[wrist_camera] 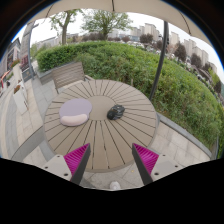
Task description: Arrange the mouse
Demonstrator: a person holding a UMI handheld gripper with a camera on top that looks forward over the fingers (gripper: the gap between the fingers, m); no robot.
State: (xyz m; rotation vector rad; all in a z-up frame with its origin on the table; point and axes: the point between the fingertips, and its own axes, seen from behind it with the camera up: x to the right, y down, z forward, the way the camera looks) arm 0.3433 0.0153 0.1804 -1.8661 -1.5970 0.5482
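Observation:
A dark computer mouse (116, 111) lies on a round wooden slatted table (100, 135), right of the table's middle. A round pale lilac pad (75, 111) lies to its left, apart from it. My gripper (112, 160) hovers over the table's near edge, well short of the mouse. Its two fingers, with magenta pads (76, 157), stand wide apart and hold nothing.
A wooden bench (68, 73) stands beyond the table on paved ground. A thin pole (160, 62) rises at the right. A green hedge (140, 60) runs behind, with trees and buildings far off. Paving stones (20, 110) surround the table.

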